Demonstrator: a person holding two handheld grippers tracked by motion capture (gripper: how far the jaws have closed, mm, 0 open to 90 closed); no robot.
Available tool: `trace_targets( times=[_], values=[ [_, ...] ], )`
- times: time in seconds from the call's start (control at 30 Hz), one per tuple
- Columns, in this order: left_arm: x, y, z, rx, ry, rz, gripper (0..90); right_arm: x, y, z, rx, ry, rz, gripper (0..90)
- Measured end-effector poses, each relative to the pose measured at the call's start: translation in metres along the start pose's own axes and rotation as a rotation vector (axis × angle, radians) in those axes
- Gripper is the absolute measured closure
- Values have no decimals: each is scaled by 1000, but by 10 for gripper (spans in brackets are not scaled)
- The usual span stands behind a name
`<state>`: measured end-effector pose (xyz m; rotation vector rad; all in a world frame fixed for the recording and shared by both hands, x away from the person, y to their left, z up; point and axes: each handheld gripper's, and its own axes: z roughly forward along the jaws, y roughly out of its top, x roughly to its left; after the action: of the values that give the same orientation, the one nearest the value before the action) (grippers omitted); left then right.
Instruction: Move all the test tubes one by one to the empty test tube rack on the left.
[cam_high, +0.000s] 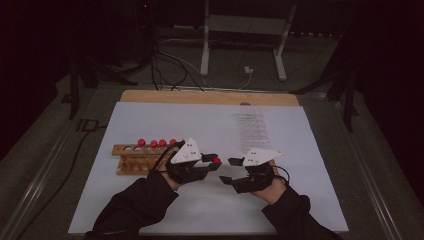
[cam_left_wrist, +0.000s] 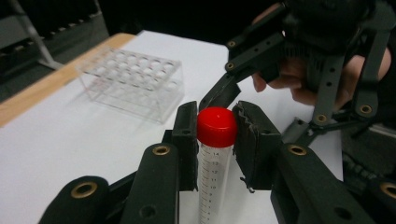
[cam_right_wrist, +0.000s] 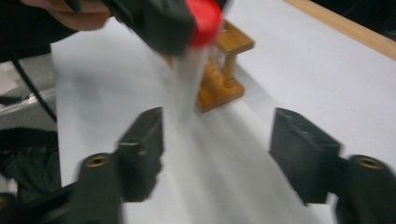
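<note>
My left gripper (cam_high: 212, 162) is shut on a clear graduated tube with a red cap (cam_left_wrist: 216, 126); its pads press on the cap from both sides, and the tube body (cam_left_wrist: 214, 172) runs back between the jaws. My right gripper (cam_high: 229, 170) faces it from the right, a short way off. In the right gripper view its jaws (cam_right_wrist: 217, 144) stand wide open with nothing between them, and the blurred tube (cam_right_wrist: 189, 70) hangs ahead of them, tilted.
A wooden tube rack (cam_high: 131, 159) holding several red-capped tubes (cam_high: 157, 143) stands left of my left hand. A clear plastic rack (cam_high: 252, 127) sits farther back on the white mat (cam_high: 310, 150). The mat lies on a wooden board (cam_high: 150, 96).
</note>
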<state>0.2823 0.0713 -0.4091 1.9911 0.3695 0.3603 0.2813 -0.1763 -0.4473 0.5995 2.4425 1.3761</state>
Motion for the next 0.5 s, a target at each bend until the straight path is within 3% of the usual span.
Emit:
trace_targets(
  times=[0.2, 0.33, 0.5],
  values=[
    [7, 12, -21, -42, 46, -3, 716, -4, -2, -6, -20, -26, 44, 134],
    [13, 18, -38, -64, 82, -10, 716, -7, -4, -8, -31, 12, 59, 19],
    [20, 23, -62, -78, 144, -13, 716, -8, -3, -11, -47, 6, 70, 0]
  ],
)
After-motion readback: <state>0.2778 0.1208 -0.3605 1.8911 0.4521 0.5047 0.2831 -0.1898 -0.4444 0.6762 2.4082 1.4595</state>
